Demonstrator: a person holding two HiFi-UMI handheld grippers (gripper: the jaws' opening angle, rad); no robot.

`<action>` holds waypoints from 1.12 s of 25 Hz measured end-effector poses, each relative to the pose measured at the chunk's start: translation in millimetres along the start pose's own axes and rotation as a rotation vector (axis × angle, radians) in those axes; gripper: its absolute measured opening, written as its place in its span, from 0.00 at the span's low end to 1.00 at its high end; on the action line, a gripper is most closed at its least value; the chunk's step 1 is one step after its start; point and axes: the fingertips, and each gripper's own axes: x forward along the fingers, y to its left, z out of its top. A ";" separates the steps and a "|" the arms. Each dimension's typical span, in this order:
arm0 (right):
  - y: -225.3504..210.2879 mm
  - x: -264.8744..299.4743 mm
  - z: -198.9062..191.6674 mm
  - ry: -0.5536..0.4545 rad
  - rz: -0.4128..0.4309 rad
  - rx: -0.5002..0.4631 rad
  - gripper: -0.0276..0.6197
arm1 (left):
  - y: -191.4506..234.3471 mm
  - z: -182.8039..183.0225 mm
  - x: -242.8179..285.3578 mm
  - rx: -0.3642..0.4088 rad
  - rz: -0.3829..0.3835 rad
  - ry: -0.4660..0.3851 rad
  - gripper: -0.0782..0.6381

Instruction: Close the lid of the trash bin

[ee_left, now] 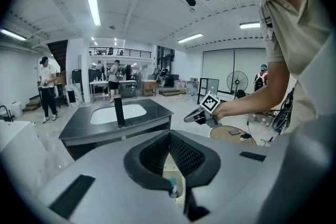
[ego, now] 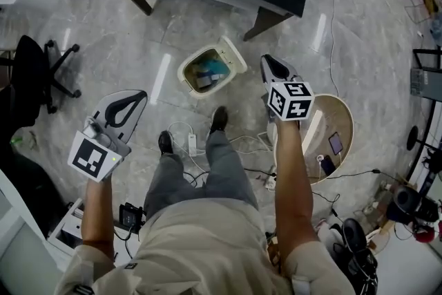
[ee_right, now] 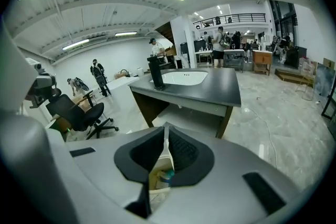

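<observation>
Both jaws pairs together, empty: left gripper [ego: 141, 95], right gripper [ego: 265, 61]; trash bin [ego: 186, 74] open, lid [ego: 232, 55] up.

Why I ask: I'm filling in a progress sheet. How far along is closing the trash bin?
Done: nothing yet. The trash bin stands open on the floor, its lid tipped back and rubbish showing inside.
In hand: nothing. The left gripper and right gripper are both shut and empty, and neither touches the bin.
Left: reach the lid and swing it down.
</observation>
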 end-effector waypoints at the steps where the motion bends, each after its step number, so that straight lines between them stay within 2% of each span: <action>1: -1.0 8.2 -7.4 0.011 0.009 0.010 0.09 | 0.4 -6.5 2.8 -0.007 -0.001 0.007 0.13; 11: -8.3 83.2 -71.9 0.116 0.066 0.069 0.09 | 4.1 -56.7 25.6 -0.052 -0.010 0.062 0.13; 14: -11.2 102.6 -90.8 0.153 0.072 0.085 0.19 | 7.1 -69.0 29.3 -0.063 -0.012 0.073 0.13; 18: -17.9 122.3 -119.3 0.195 0.068 0.120 0.19 | 10.8 -87.3 33.7 -0.077 -0.014 0.085 0.13; 22: -26.6 137.4 -140.7 0.216 0.077 0.177 0.24 | 11.5 -102.3 41.4 -0.090 -0.021 0.103 0.13; 28: -37.2 154.8 -153.8 0.223 0.086 0.212 0.26 | 13.7 -117.4 49.1 -0.113 -0.028 0.115 0.13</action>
